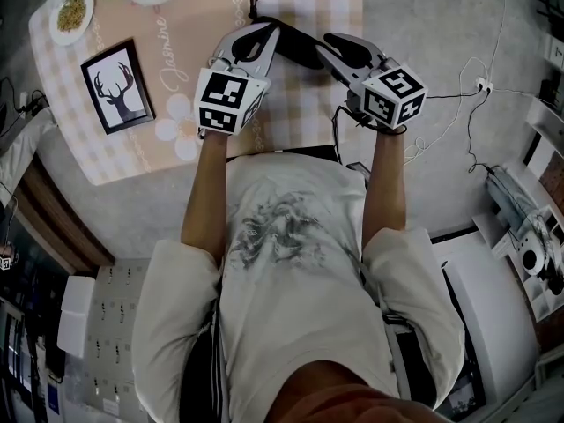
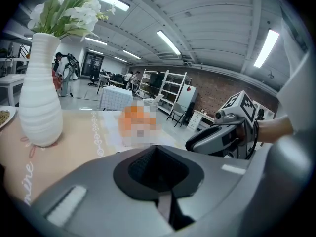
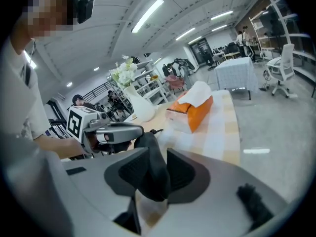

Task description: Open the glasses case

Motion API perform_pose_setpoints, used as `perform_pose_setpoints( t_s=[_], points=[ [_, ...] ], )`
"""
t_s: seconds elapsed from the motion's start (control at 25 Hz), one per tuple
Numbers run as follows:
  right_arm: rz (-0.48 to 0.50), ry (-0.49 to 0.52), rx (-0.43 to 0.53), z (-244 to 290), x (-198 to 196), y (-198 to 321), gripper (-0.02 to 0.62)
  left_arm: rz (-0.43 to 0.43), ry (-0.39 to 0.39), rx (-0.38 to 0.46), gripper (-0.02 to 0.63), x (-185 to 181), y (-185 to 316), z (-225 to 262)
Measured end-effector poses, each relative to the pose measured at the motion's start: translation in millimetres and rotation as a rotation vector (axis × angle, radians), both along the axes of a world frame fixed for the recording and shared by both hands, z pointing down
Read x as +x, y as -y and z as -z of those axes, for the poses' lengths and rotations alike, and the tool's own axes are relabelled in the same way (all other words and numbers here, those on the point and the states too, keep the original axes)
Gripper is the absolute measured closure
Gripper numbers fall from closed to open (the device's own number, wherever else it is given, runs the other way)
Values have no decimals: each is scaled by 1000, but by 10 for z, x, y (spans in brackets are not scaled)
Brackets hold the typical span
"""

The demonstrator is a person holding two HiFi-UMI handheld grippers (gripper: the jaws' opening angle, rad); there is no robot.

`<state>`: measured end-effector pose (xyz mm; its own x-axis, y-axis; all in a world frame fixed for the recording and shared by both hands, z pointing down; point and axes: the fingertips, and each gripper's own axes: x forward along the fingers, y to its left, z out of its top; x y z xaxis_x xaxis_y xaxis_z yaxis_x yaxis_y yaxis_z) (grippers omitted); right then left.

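A table (image 1: 291, 113) under a checked cloth stands in a big, strip-lit workshop. The left tongs (image 1: 264, 33) are closed with nothing seen between them, their tips at the left end of the black case (image 1: 298, 51). The right tongs (image 3: 153, 174) clamp its other end. Beyond the case sits an orange tissue box (image 3: 193, 110), and well left of the case are a white vase (image 2: 40, 100) and a framed deer picture (image 1: 117, 86).
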<state>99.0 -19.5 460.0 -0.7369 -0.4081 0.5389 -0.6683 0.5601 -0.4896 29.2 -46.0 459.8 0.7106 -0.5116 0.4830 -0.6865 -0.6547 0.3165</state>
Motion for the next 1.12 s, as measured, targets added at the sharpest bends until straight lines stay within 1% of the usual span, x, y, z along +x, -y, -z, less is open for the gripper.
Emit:
perform_pose_setpoints(
  t_s=[0.12, 0.24, 0.48, 0.68, 0.96, 1.12],
  points=[
    [19, -2, 3, 5, -52, 16, 479, 0, -3, -3, 603, -5, -4, 2],
    [20, -14, -1, 10, 1, -16, 474, 3, -6, -5, 603, -5, -2, 3],
    [3, 33, -39, -25, 57, -60, 472, 5, -6, -3, 603, -9, -2, 2],
    [-9, 47, -31, -18, 31, -22, 472, 5, -5, -1, 603, -4, -2, 5],
    [1, 48, -22, -17, -46, 18, 477, 9, -4, -1, 603, -7, -7, 0],
    [9, 52, -17, -9, -83, 29, 499, 15, -5, -1, 603, -3, 3, -3]
  ],
)
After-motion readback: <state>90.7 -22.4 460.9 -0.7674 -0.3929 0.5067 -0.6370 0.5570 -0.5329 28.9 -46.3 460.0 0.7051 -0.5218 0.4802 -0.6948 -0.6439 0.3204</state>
